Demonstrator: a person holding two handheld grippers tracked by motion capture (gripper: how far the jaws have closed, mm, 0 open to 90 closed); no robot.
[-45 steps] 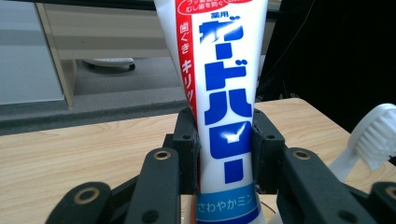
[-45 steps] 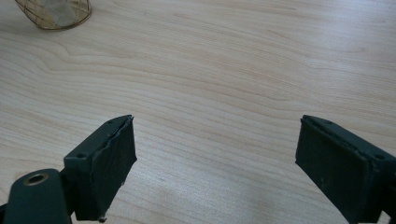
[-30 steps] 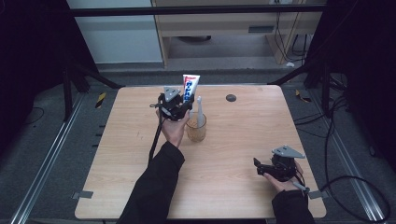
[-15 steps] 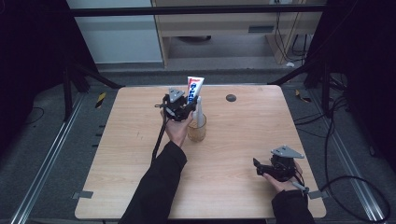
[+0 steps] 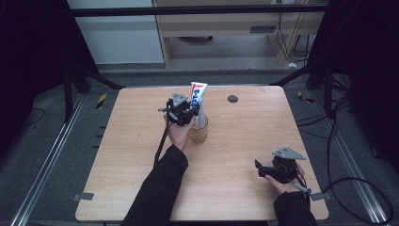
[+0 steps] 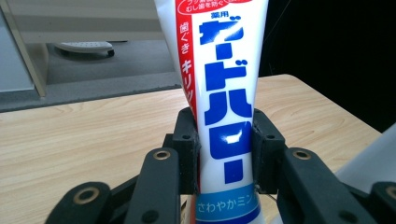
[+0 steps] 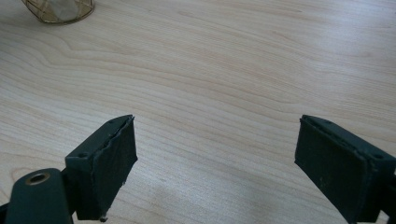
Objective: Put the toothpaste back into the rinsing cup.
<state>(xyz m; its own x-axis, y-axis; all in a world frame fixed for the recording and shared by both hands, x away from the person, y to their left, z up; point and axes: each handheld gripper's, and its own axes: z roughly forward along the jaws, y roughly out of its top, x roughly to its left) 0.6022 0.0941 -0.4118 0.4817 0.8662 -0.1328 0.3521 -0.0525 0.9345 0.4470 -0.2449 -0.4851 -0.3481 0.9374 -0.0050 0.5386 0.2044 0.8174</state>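
The left gripper (image 5: 188, 113) pinches the white, red and blue toothpaste tube (image 6: 224, 116) upright over the amber glass cup (image 5: 199, 134) at the table's (image 5: 141, 155) far centre. The right gripper (image 7: 217, 163) rests near right, jaws spread wide with nothing between them.

One toothpaste tube (image 5: 198, 94), white with blue lettering and a red stripe, seen up close in the left gripper view (image 6: 219, 93). One clear glass cup (image 5: 198, 133), its base also at the top edge of the right gripper view (image 7: 58, 10). One small dark round disc (image 5: 232, 99) near the far edge. One wooden table (image 5: 141, 155). Two hand-held grippers: one left gripper (image 5: 187, 114), one right gripper (image 5: 258, 168). Two black fingers (image 6: 187, 140) on the left one, two more black fingers (image 7: 109, 165) on the right one, four in all. Two dark sleeves (image 5: 160, 188) coming in from the near edge. One grey three-cornered plate (image 5: 179, 100) atop each gripper, two counted.
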